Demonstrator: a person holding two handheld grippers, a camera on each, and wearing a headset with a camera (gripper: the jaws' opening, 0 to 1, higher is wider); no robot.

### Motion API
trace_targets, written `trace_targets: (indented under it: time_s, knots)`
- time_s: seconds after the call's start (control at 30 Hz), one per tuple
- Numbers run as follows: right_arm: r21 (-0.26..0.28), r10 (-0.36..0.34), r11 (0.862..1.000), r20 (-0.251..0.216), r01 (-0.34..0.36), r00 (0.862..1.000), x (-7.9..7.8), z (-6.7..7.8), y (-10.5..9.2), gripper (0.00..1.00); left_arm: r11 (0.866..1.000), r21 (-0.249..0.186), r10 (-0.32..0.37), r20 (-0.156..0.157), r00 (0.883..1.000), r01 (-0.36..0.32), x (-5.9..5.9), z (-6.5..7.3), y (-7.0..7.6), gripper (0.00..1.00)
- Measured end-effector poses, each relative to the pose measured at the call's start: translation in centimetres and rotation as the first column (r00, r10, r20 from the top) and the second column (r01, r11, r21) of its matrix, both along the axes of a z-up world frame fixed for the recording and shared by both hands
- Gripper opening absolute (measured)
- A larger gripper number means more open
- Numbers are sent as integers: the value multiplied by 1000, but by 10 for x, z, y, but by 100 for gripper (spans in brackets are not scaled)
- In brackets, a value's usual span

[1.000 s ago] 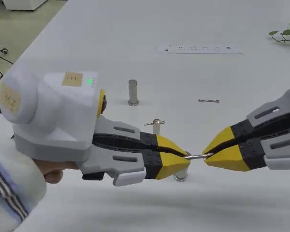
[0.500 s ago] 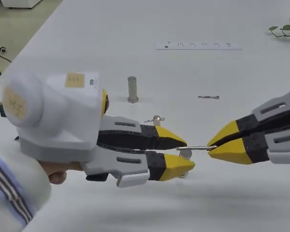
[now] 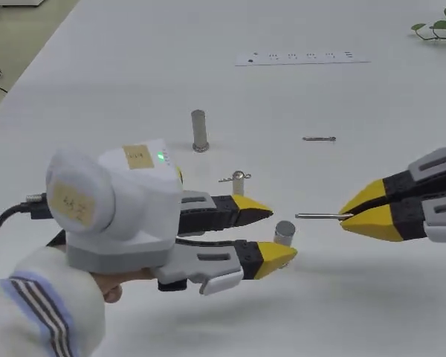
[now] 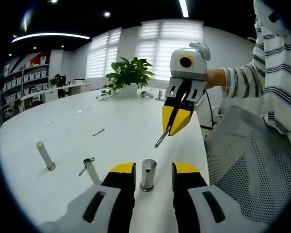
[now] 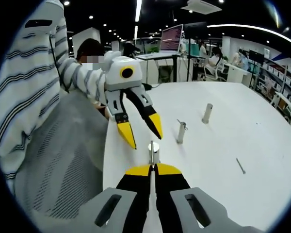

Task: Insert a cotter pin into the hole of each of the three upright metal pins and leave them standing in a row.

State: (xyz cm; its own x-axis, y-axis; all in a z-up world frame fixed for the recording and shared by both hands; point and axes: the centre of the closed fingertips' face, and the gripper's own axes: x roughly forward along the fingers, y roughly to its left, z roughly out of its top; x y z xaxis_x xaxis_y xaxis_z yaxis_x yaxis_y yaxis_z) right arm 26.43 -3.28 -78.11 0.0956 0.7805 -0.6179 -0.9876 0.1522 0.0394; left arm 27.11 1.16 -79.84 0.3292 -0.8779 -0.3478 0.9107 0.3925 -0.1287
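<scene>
Three upright metal pins stand on the white table. The near pin stands between the open jaws of my left gripper, untouched by either. The middle pin carries a cotter pin through its top. The far pin is bare. My right gripper is shut on a cotter pin, held level with its free end pointing at the near pin, a short gap away.
A loose cotter pin lies on the table behind the right gripper. A white power strip lies at the back and a potted plant at the far right corner.
My left gripper has opened and let go of the near pin. My right gripper has drawn back to the right with the cotter pin, away from the pin's top.
</scene>
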Motion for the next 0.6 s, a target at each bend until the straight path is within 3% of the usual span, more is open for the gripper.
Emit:
trace_targets:
  time_s: [0.37, 0.6]
  knots:
    - [-34, -9, 999, -7, 9, 1000, 1, -26, -5, 3, 998, 58, 1, -35, 999, 1, 3, -26, -5, 25]
    - [-14, -9, 1000, -20, 9, 1000, 1, -29, 2, 3, 997, 72, 2, -55, 999, 1, 5, -34, -7, 25]
